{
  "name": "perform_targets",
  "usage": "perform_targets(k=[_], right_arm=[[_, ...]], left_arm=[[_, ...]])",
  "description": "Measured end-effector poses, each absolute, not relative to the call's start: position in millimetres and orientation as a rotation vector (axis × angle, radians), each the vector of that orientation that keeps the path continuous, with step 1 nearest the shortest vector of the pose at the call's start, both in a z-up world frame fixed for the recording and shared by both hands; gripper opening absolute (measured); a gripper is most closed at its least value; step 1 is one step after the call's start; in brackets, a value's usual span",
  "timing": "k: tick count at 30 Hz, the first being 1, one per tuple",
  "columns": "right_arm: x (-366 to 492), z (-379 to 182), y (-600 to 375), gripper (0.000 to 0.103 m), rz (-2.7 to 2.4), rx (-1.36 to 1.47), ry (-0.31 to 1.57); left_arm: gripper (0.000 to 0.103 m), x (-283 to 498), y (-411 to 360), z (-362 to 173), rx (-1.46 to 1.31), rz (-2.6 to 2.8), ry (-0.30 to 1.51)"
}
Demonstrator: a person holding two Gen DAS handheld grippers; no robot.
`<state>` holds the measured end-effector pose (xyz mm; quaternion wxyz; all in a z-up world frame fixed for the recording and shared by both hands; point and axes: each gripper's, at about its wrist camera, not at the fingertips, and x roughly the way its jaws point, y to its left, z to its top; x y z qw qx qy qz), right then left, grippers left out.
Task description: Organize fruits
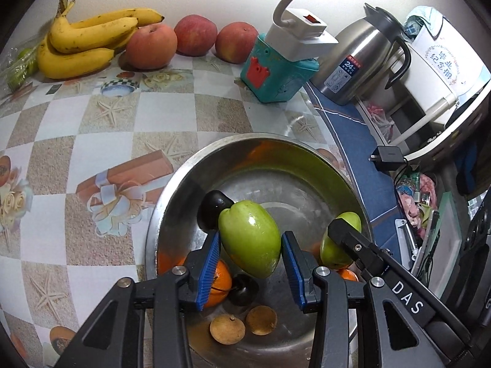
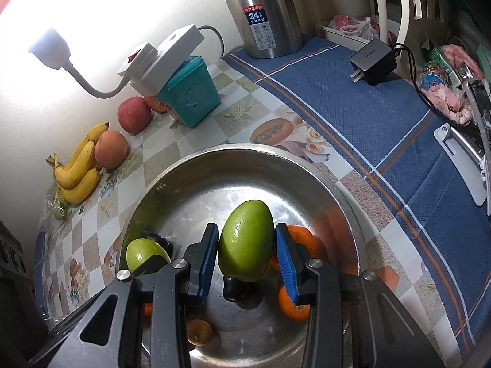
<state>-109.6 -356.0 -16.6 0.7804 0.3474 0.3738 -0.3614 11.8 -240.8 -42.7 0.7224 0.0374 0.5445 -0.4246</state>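
Over a shiny steel bowl [image 1: 184, 184], two smooth green mangoes gripped: left gripper [image 1: 251, 254] clamped on one mango [image 1: 250, 239], long axis tilted, notched end up-left; right gripper [image 2: 247, 256] clamped on the other mango [image 2: 245, 242], nearly upright, rounded tip pointing away. Ribbed blue pads [image 2: 284, 263] against glossy skin. Seen from the left wrist only: two flat brown discs [image 1: 227, 328] on the bowl floor, three apples [image 1: 195, 34] in full. Seen from the right wrist only: black charger [image 2: 373, 61] on blue woven cloth [image 2: 353, 116]. Bananas [image 1: 83, 43] against the wall on the checked tabletop [image 1: 61, 128].
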Motion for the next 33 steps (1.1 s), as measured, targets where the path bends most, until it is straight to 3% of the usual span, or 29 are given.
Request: perform_targets(k=[25,30,31,33], right_arm=[[-122.1,-8.8,-350.3,0.040,-0.787,0.791,0.794],[-128.0,-1.0,-334.6,0.040,-0.773,0.777,0.809],[-129.0,0.3,-330.2,0.042,-0.768,0.773,0.815],[-131.0,2.5,-319.6,0.049,-0.752,0.766,0.825]], left_arm=[[0.047,0.5,-230.2,-21.0,0.107,-0.943,1.182],[0.066,-2.6,-207.2,-9.1,0.140,-0.874,1.156],[0.067,-2.2,-199.5,-7.8,0.153,-0.843,1.151],[0.080,-0.8,-183.7,-5.8,0.193,-0.758,1.132]])
